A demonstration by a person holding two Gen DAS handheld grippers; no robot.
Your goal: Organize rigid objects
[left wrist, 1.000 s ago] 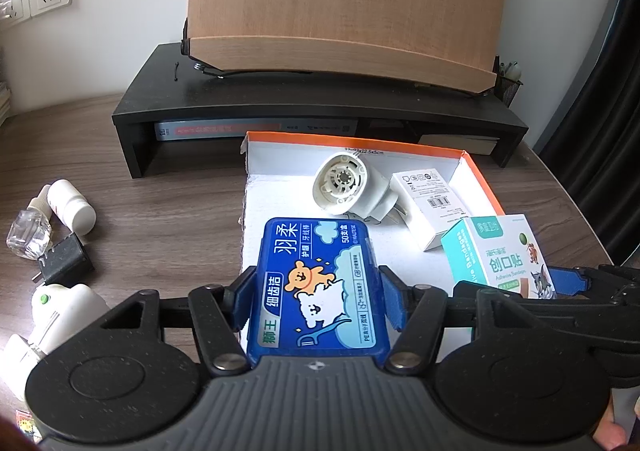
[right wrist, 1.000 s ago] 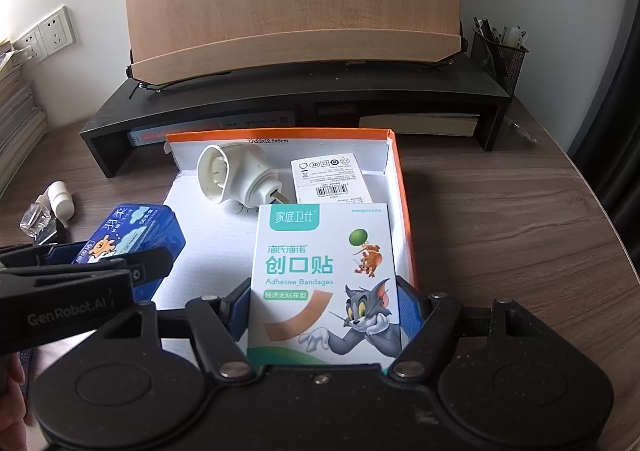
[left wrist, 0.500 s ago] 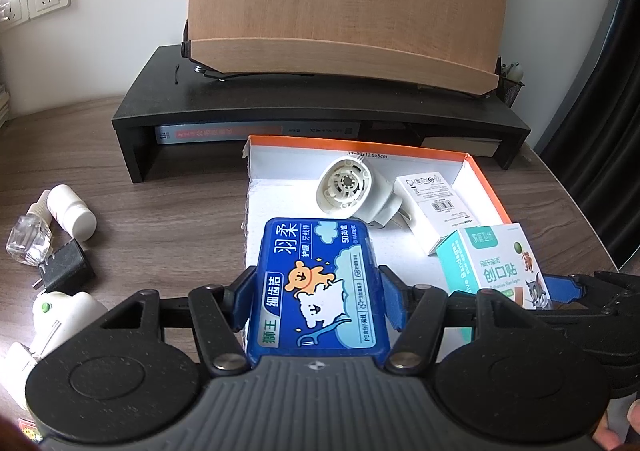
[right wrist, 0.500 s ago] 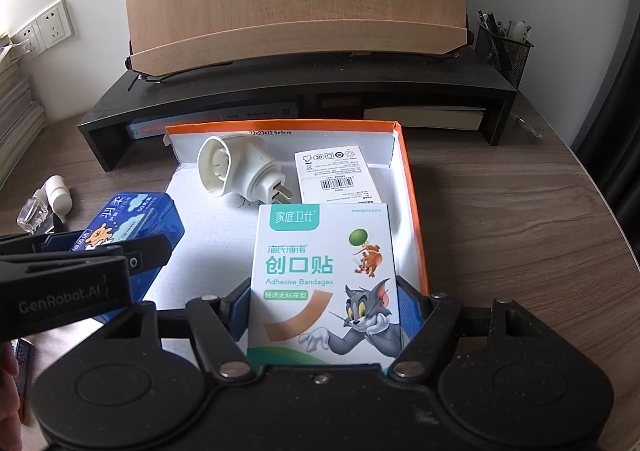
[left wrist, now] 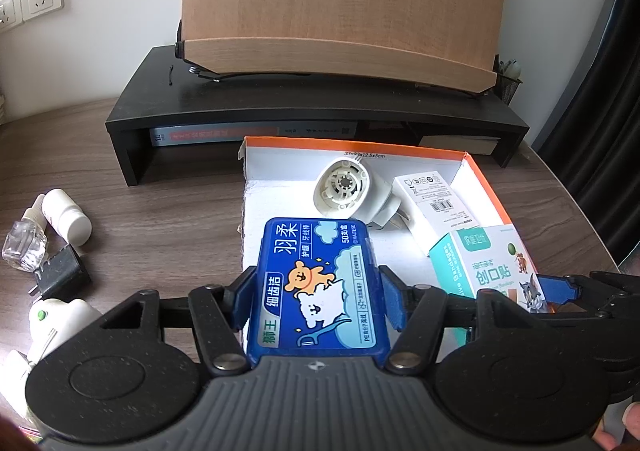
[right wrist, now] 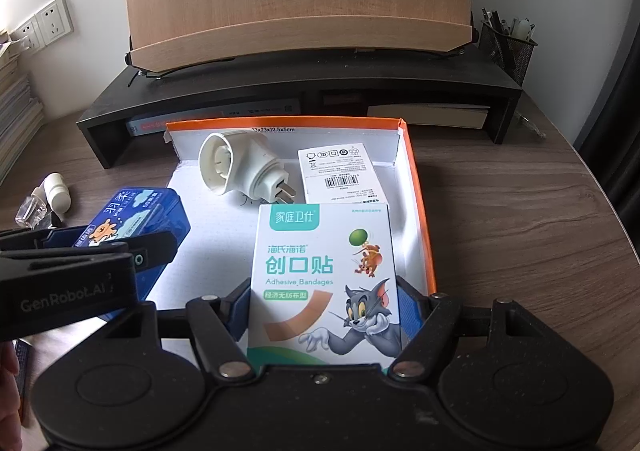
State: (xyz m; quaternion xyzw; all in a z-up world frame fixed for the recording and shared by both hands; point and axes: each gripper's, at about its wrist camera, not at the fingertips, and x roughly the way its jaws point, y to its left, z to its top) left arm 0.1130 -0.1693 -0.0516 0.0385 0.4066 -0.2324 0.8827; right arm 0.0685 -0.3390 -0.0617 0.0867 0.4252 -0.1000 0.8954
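Over the orange-rimmed tray: both jaws clamped on boxes.
Left gripper holds floss box, right gripper bandage box; crowded drop could knock the plug adapter.

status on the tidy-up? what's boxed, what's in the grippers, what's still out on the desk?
Done: white plug-in unit and white carton lie in the orange-rimmed box.
In hand: left gripper is clamped on the blue floss case; right gripper is clamped on the bandage box. Both are held over the box.
Left on the desk: white bottle, clear bottle, black adapter, white device.
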